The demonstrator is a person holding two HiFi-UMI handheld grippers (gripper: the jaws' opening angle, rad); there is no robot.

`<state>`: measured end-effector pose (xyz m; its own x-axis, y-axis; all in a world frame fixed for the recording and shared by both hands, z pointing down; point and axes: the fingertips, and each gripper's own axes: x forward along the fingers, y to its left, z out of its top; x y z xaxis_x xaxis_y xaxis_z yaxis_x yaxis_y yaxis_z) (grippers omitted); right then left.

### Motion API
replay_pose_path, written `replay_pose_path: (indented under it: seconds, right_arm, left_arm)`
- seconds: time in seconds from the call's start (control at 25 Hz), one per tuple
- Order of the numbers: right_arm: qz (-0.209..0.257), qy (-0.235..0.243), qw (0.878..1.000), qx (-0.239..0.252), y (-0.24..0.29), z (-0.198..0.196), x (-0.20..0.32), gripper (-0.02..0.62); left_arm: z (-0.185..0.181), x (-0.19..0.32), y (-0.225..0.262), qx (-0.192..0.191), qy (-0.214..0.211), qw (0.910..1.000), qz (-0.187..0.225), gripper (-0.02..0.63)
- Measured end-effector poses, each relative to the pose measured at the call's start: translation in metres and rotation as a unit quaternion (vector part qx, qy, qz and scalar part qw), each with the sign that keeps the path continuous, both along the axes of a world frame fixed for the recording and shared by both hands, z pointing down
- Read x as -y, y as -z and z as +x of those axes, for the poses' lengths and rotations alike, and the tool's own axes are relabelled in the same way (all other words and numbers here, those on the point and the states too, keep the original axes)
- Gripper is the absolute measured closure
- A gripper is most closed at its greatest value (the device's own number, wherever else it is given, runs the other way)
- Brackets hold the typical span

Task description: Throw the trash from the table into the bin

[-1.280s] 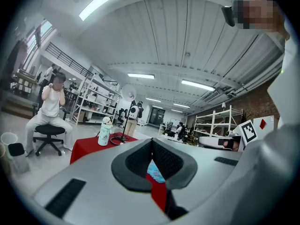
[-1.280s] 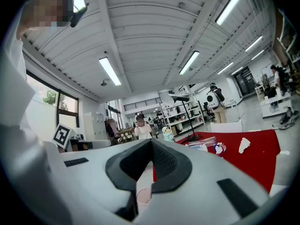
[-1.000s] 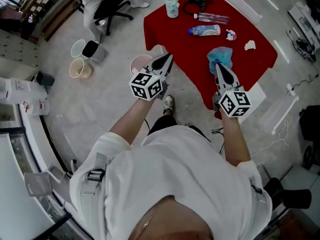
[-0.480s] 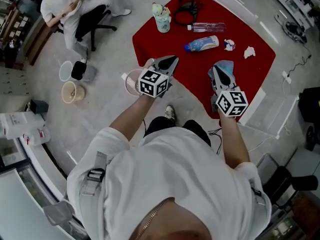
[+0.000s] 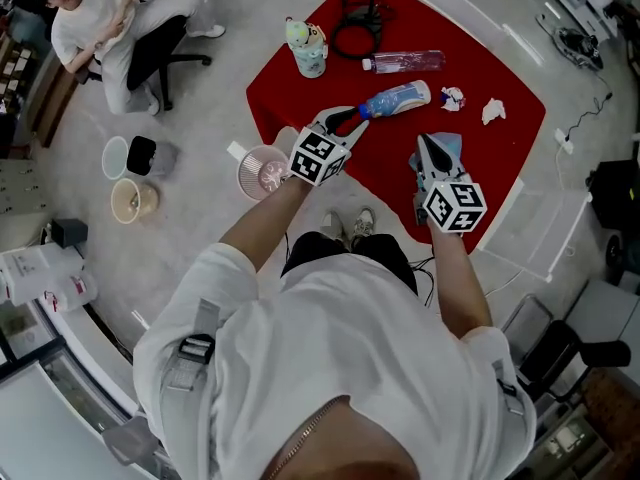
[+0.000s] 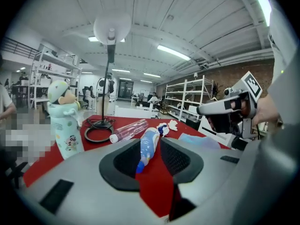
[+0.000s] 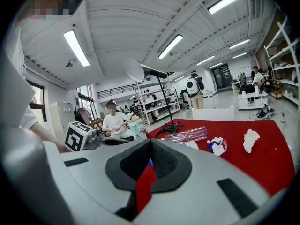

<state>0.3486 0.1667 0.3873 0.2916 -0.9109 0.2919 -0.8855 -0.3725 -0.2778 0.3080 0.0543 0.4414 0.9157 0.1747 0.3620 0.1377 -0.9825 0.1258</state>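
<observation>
Reaching forward, left gripper (image 5: 348, 118) has just opened narrowly, empty, before the bottle (image 5: 398, 98); right gripper (image 5: 421, 142) closed, empty.

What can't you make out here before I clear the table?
Blue sheet: head view, mostly under the right gripper; cloth or bag, unclear.
Pink bin: head view, contents too small to tell.
Blue bottle: left gripper view, label print too small and blurred to read.

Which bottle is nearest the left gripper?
The blue-capped bottle, by the left gripper, whose empty jaws have just been opening; the clear bottle lies farther back.
</observation>
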Motion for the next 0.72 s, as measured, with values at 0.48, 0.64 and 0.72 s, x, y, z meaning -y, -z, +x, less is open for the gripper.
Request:
replay_pose_path:
  seconds: [0.48,0.64,0.72]
  right_arm:
    - [-0.011,-0.003,1.0,0.017,-0.013,0.043,0.006,0.592]
    - [-0.012,-0.006,1.0,0.02,-0.016,0.052,0.001,0.592]
    - [-0.013,-0.008,1.0,0.022,-0.018,0.056,-0.002,0.592]
  left_arm:
    - [0.083,-0.014,-0.077,0.074,-0.093,0.9884,0.094,0.245]
    - [0.103,-0.014,-0.092,0.096,-0.1,0.9838,0.114,0.239]
    - [0.11,-0.016,-0.099,0.108,-0.108,0.9805,0.124,0.239]
